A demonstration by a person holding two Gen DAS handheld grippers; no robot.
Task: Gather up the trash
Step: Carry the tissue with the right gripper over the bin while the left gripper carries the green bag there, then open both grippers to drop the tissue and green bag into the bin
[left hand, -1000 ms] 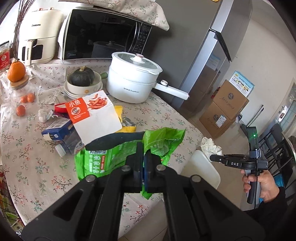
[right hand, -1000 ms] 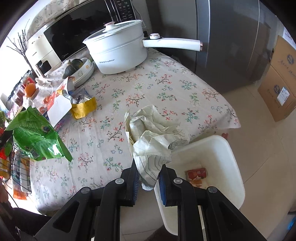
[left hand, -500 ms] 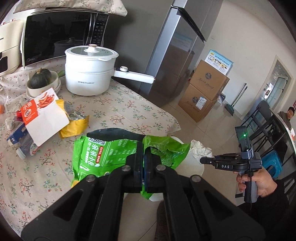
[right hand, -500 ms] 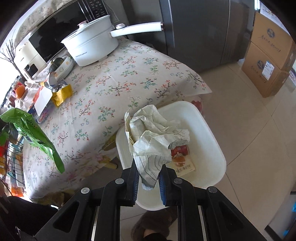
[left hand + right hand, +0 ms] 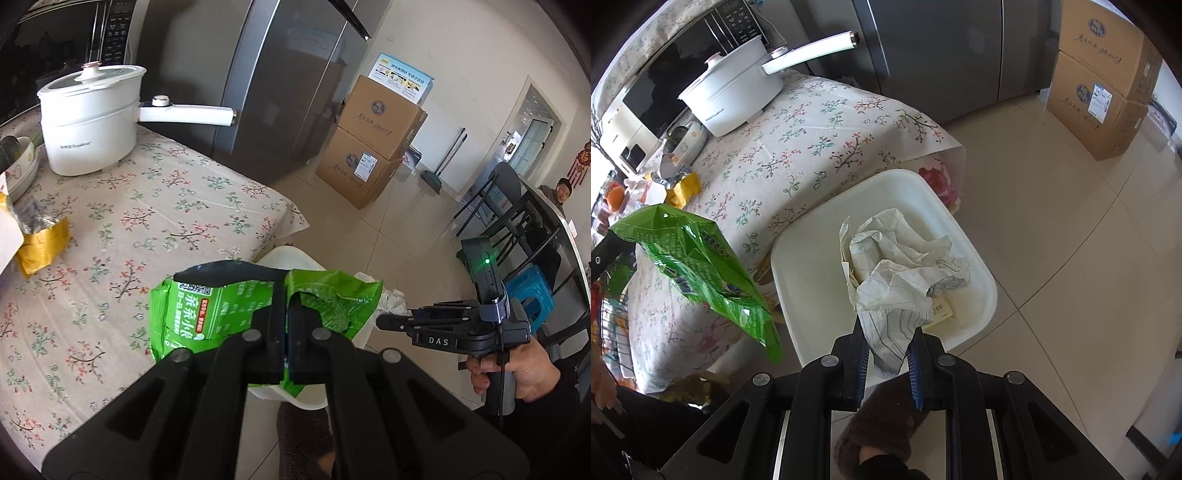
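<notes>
The left gripper (image 5: 286, 325) has its jaws clamped together on a torn green snack bag (image 5: 221, 314), which hangs over the edge of the desk (image 5: 147, 221) and partly over a white bin (image 5: 886, 192) on the floor. In the right wrist view that bag (image 5: 701, 266) sits at nine o'clock of the bin. The right gripper (image 5: 886, 354) has its jaws clamped on a crumpled sheet of lined paper (image 5: 897, 266), held above the bin's opening. Inside the bin, under the paper toward four o'clock, lie a few pale scraps (image 5: 942, 310); what they are is unclear. On the desk, a white pot (image 5: 92, 122) with lid and long handle stands at eleven o'clock in the left view, with a yellow wrapper (image 5: 44, 243) at nine o'clock. Cardboard boxes (image 5: 373, 147) are stacked on the floor at one o'clock, beside a grey fridge (image 5: 277, 85). The right hand (image 5: 517, 373) grips its tool's handle at three o'clock.
</notes>
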